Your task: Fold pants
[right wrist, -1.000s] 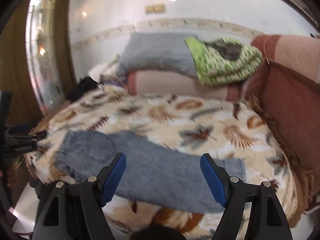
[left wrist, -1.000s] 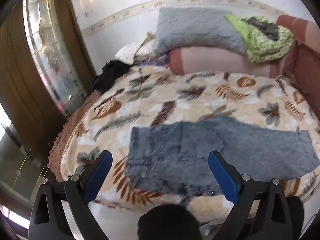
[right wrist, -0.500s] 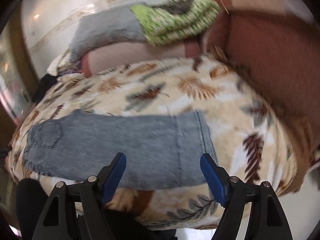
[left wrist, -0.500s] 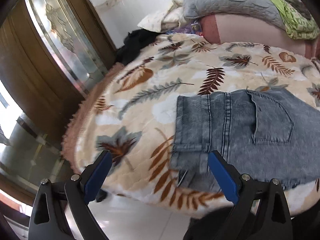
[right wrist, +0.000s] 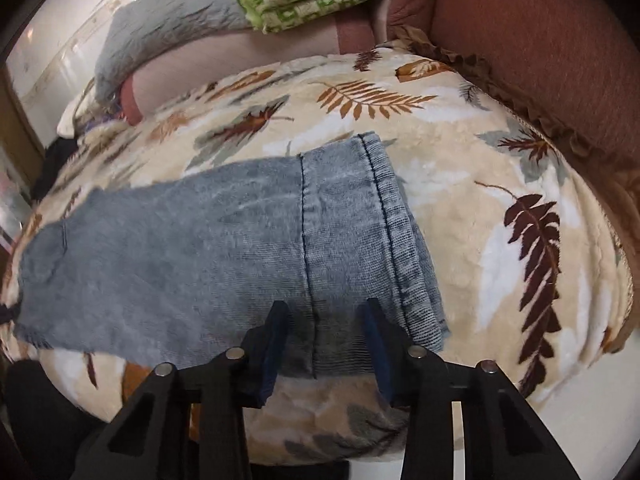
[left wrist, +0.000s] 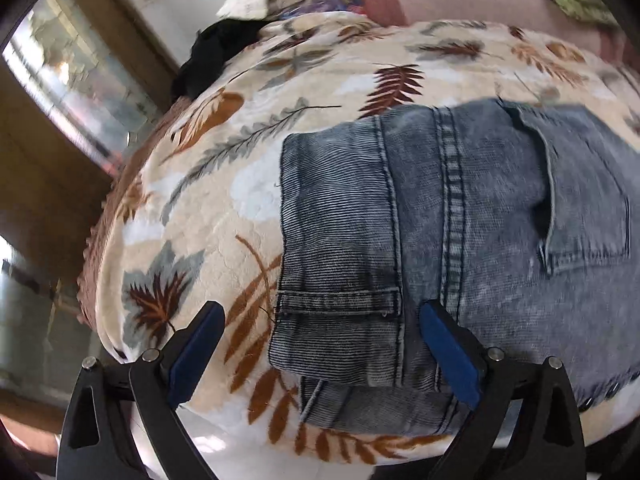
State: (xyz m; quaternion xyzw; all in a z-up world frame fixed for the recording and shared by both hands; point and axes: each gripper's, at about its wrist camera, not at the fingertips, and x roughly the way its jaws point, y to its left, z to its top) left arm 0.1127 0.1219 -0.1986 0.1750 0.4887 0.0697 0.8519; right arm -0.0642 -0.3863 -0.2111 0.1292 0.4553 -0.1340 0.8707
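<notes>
Pants (right wrist: 224, 240) nearer now; right hand-held gripper (right wrist: 324, 320) closing over hem, left hand-held gripper (left wrist: 320, 344) wide open.

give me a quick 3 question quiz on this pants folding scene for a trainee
1. True or false: the jeans lie flat on the leaf-print blanket.
2. Which end of the jeans is each gripper at? A) left at waistband, right at leg hem B) left at leg hem, right at waistband C) both at waistband
3. Fill in: the left gripper is wide ____, while the right gripper has its jaws closing with denim between them.

Key: 1 true; 2 A; 3 open
</notes>
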